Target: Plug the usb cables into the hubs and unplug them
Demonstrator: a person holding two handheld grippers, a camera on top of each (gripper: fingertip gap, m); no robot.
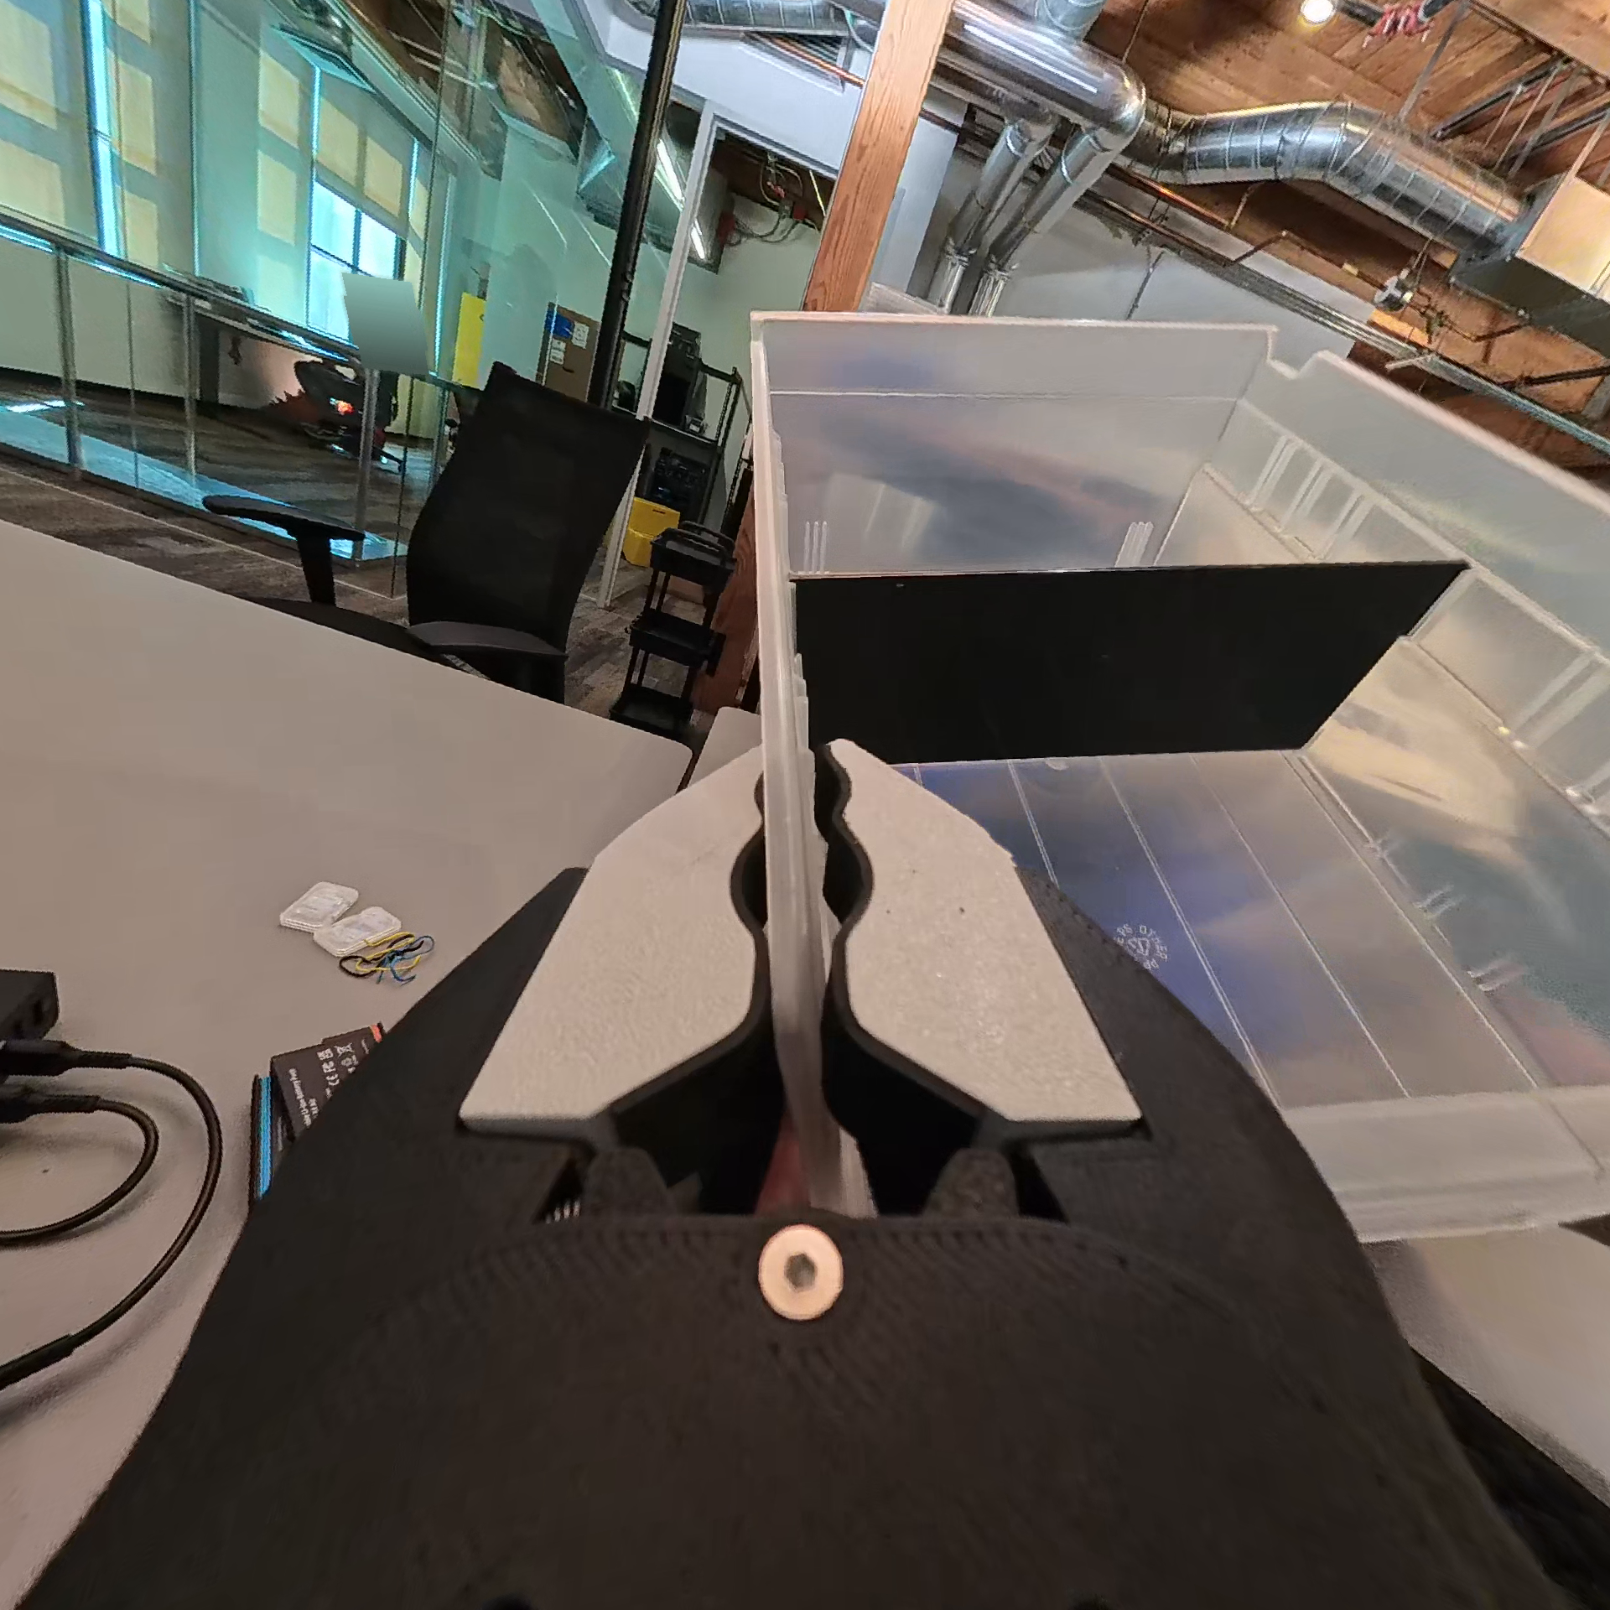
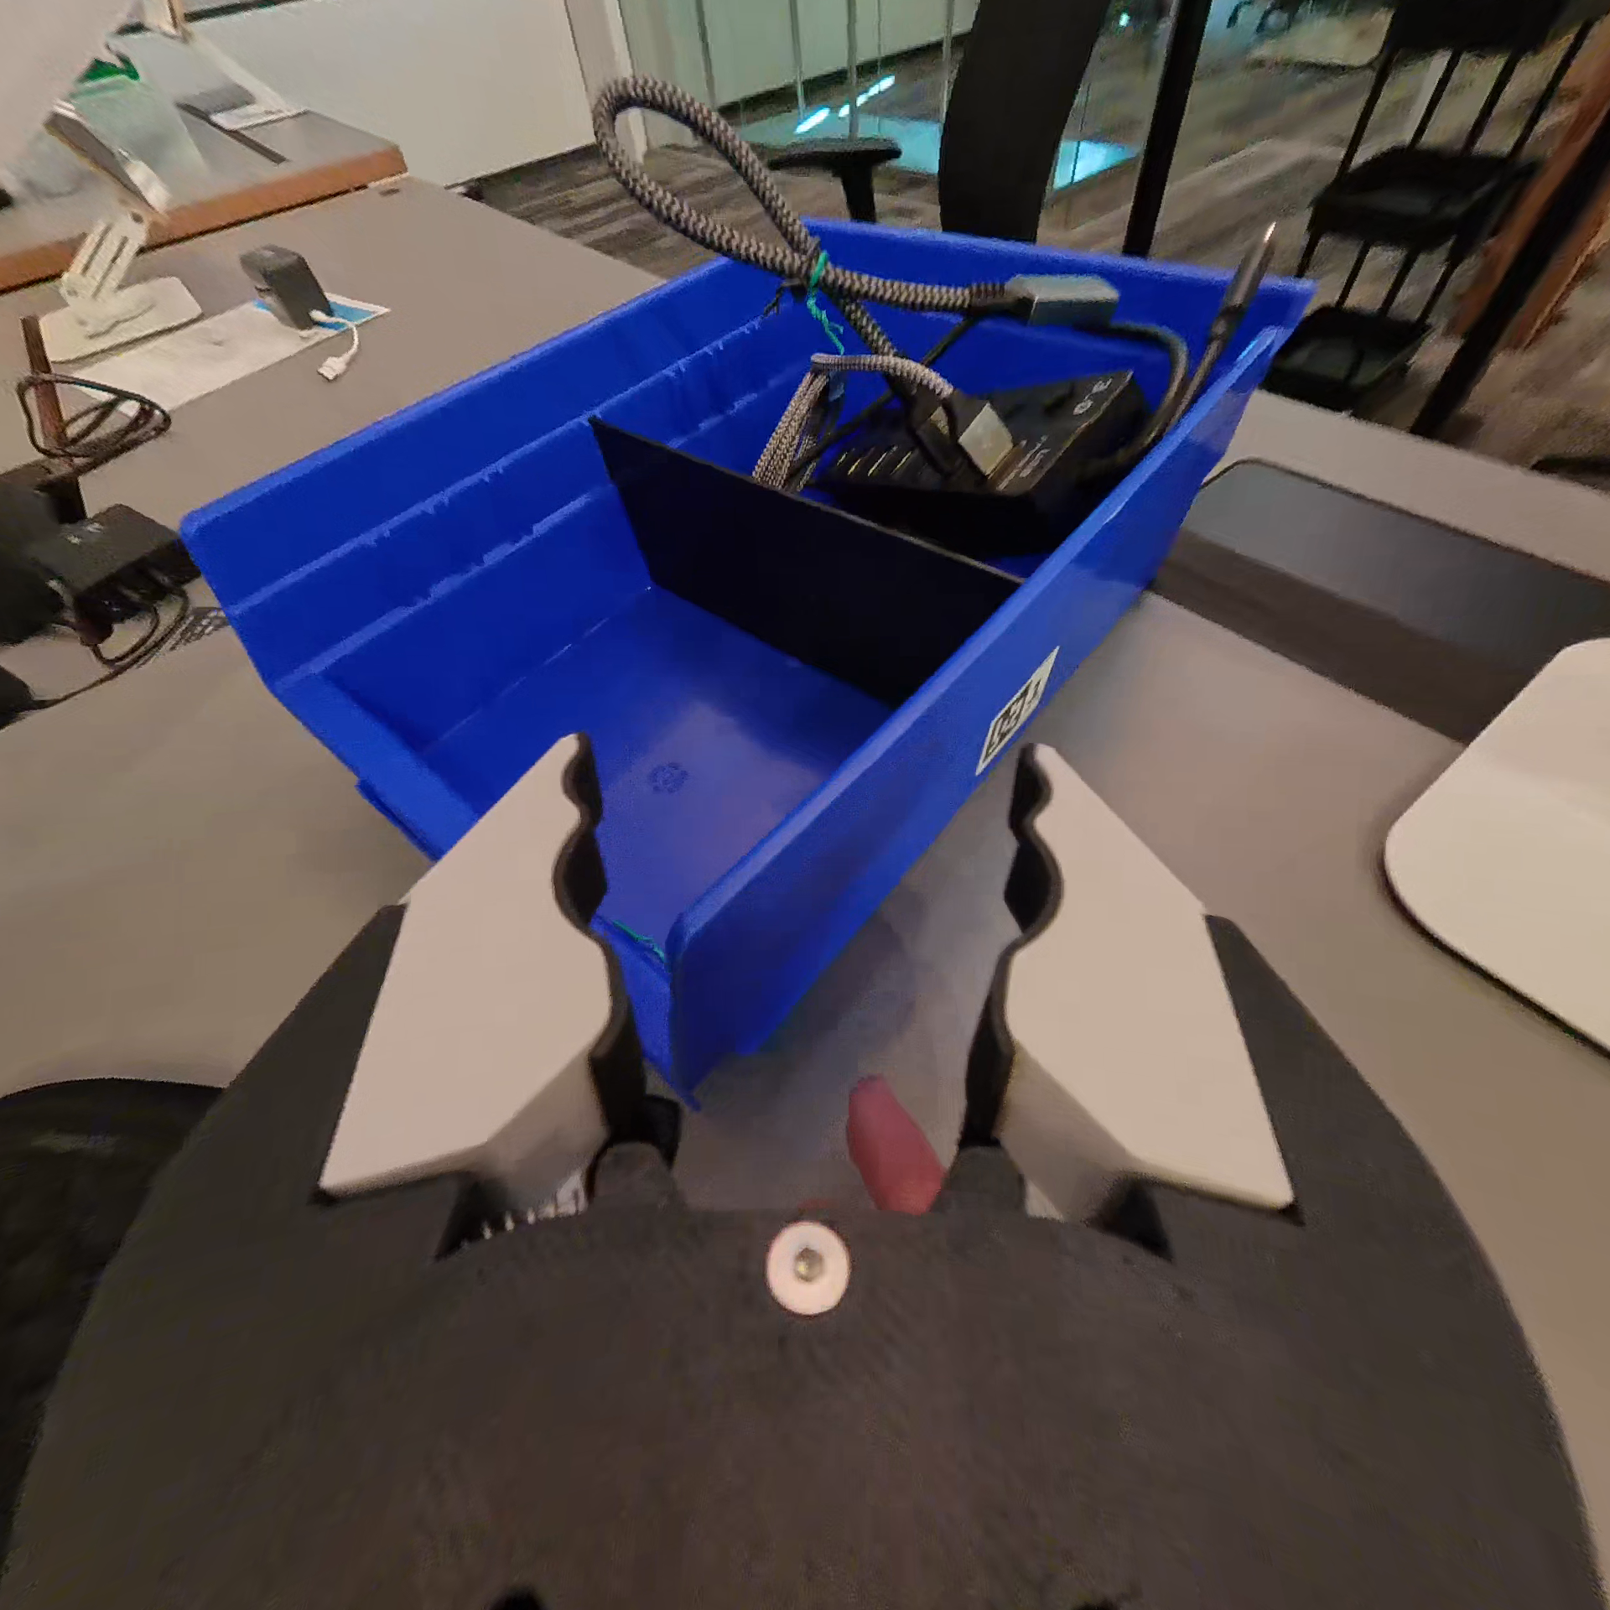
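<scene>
My left gripper (image 1: 797,784) is shut on the side wall of a clear plastic bin (image 1: 1307,871) that has a black divider (image 1: 1089,662) across it. Both compartments look empty. My right gripper (image 2: 801,767) is open, with the right wall of a blue bin (image 2: 871,828) between its fingers, not clamped. The blue bin has a black divider (image 2: 784,558). Its far compartment holds a black USB hub (image 2: 1002,462) and braided cables (image 2: 723,218); its near compartment is empty. Another black hub (image 1: 26,1011) with black cables (image 1: 157,1124) plugged in lies on the table at the far left of the left wrist view.
On the grey table (image 1: 218,740) lie small clear cases (image 1: 340,915), coloured rubber bands (image 1: 388,954) and a black battery pack (image 1: 314,1089). Office chairs (image 1: 523,540) stand behind. In the right wrist view a hub (image 2: 104,558), a white pad (image 2: 1516,836) and a dark mat (image 2: 1394,566) flank the blue bin. The tips of one gripper are about 35 cm away from the tips of the other.
</scene>
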